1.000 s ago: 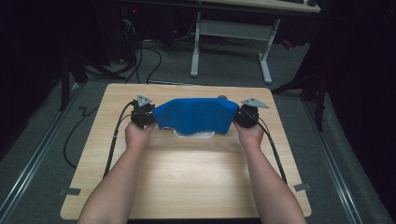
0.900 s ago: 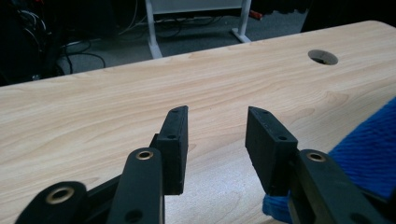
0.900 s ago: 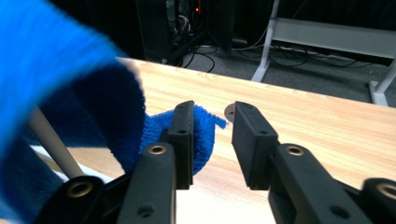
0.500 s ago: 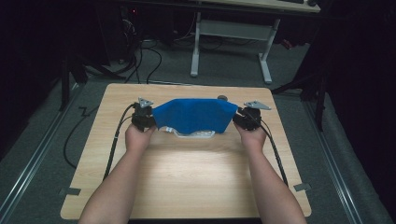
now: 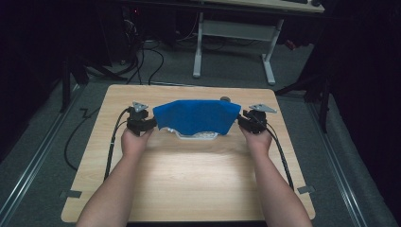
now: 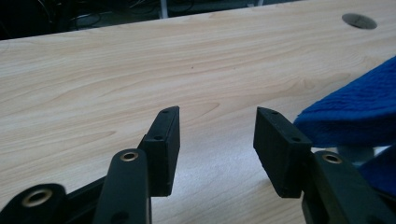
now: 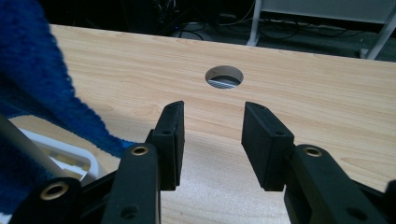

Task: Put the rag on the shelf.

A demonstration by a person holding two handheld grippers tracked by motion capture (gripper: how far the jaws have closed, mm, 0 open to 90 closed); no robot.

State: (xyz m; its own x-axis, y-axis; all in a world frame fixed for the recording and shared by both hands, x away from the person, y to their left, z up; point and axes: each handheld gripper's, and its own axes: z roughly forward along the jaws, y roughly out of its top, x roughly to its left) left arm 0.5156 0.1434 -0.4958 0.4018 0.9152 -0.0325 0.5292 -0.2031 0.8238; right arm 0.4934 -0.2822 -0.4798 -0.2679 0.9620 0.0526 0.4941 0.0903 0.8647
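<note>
**Cloth let go over the white rack**

The blue cloth (image 5: 197, 116) lies draped over a white rack (image 5: 197, 136) at the worktop's (image 5: 189, 179) far middle. The left tongs (image 5: 147, 124) have just been opening and the right tongs (image 5: 244, 123) stand wide; nothing sits between either pair. The release looks done; next, likely, both hands draw back clear of the cloth's edges

High view overhead facing forward-down, gripper views close and low, sharing table (image 5: 189, 170).
</note>
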